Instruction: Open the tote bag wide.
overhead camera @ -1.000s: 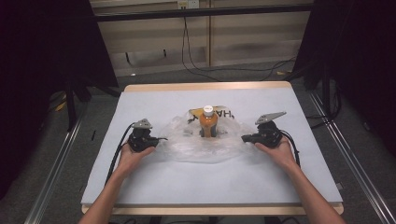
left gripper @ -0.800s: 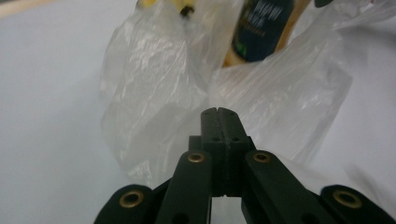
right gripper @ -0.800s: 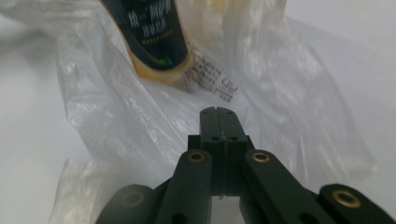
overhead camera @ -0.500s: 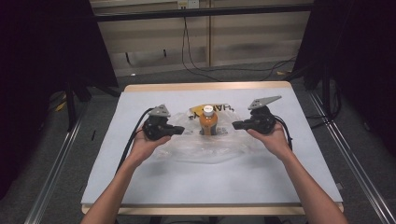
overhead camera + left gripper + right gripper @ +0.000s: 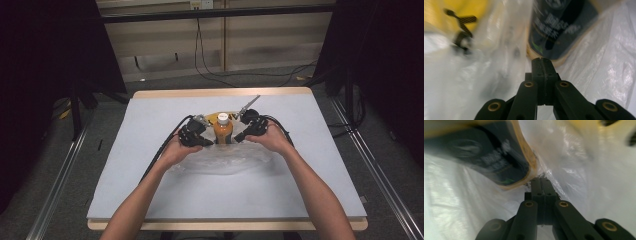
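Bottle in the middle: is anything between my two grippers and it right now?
Yes: the clear plastic bag. The bottle stands on it, and film lies between each set of shut jaws and the bottle's base, left gripper and right gripper alike.

Both forearms reaching forward, left claw point(image 5: 206, 143) jaws pressed together, right claw point(image 5: 239, 137) jaws apparently closed too

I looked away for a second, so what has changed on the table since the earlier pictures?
Both grippers moved inward and forward: the left gripper and right gripper now flank the bottle, jaws shut at the clear plastic bag. The bottle stayed upright in place.
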Demonstrator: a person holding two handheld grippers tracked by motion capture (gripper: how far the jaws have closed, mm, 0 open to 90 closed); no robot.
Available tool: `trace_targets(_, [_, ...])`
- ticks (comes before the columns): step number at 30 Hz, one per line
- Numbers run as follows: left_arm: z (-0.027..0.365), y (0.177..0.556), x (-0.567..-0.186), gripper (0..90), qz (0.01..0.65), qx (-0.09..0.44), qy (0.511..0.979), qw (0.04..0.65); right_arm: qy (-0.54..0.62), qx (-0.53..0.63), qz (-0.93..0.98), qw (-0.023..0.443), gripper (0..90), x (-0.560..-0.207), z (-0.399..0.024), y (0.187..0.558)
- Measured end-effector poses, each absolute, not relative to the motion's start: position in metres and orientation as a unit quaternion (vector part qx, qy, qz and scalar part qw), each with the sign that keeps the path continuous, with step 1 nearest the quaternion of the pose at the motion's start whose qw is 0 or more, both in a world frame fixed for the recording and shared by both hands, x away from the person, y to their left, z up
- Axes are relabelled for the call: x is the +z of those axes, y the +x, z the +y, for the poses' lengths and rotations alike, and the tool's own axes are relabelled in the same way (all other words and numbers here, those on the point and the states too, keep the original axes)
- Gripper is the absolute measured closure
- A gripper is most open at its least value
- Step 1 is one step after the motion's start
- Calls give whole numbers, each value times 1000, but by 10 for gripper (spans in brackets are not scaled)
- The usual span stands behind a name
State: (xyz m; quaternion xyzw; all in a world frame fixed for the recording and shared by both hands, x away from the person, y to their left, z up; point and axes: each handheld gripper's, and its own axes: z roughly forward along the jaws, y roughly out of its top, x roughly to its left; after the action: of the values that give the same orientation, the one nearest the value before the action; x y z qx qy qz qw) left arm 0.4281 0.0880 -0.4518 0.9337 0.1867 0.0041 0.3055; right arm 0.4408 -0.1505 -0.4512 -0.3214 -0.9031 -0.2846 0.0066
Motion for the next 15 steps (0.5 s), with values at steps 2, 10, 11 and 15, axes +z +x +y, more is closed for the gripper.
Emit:
trace_targets(2, [86, 424, -457, 900, 186, 0, 935, 303, -319, -274, -907, 10, 900, -457, -145, 445])
trace_targets(10, [76, 386, -466, 900, 135, -6, 945, 297, -346, -276, -897, 15, 900, -468, -132, 468])
trace_targets(11, [76, 379, -466, 900, 128, -5, 947, 295, -349, -276, -895, 12, 900, -468, -131, 471])
trace_targets(15, [77, 355, -466, 900, 109, -6, 947, 301, -369, -281, -886, 1, 900, -469, -130, 484])
